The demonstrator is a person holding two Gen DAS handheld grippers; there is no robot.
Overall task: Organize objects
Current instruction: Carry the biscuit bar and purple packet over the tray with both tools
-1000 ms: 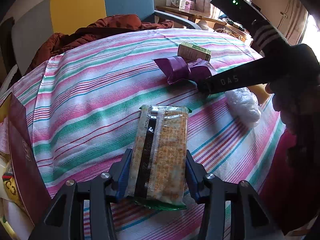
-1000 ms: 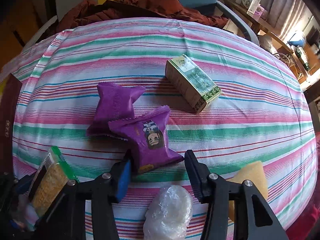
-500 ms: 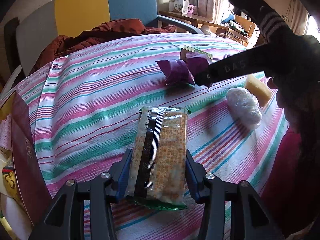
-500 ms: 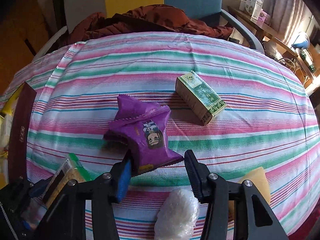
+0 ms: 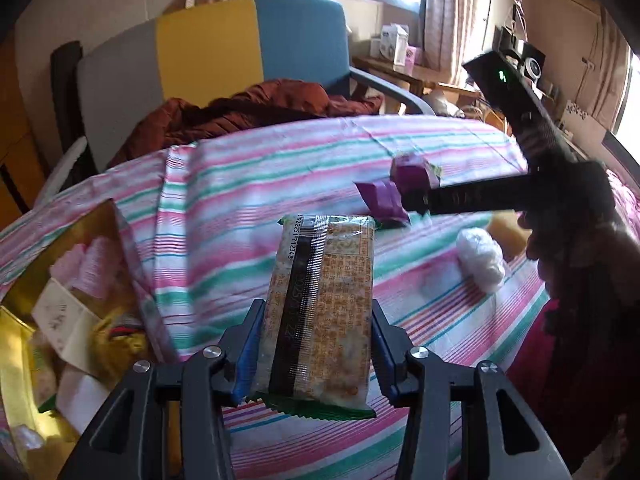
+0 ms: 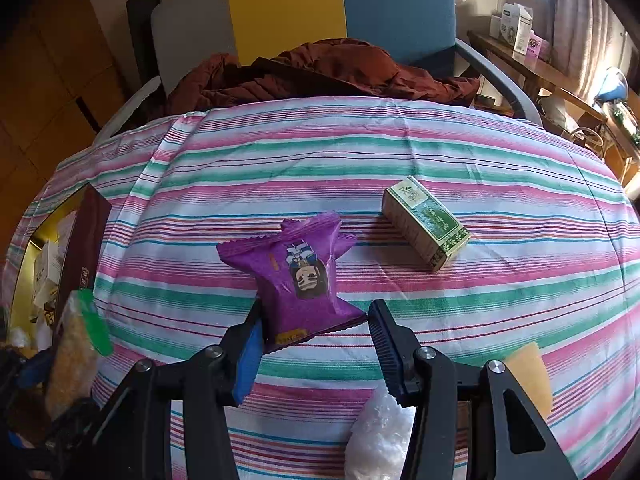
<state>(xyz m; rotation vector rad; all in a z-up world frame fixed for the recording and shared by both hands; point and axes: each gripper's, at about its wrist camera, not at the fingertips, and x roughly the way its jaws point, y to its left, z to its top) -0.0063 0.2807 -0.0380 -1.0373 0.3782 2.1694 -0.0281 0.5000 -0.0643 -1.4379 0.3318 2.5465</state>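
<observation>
My left gripper (image 5: 316, 320) is shut on a tan cracker packet (image 5: 320, 300) with a green end, held above the striped tablecloth (image 5: 240, 184). The same packet (image 6: 76, 352) shows at the lower left of the right wrist view. My right gripper (image 6: 316, 320) is shut on the near end of a purple snack packet (image 6: 300, 280), held off the cloth. From the left wrist view the right gripper (image 5: 416, 200) hangs over the table with purple wrapping (image 5: 412, 172) at its tip; a second purple packet (image 5: 380, 200) lies just beneath.
An open gold-lined box (image 5: 60, 280) with dark red walls (image 6: 84, 240) holds several small items at the table's left edge. A green box (image 6: 424, 220), a white wrapped ball (image 5: 480, 256) and a yellow block (image 6: 528, 380) lie on the right. A chair (image 6: 340, 8) with a brown jacket stands behind.
Both grippers rose and swung left with their packets. The purple packet came up off the cloth, and the gold-lined box came into the left wrist view.
</observation>
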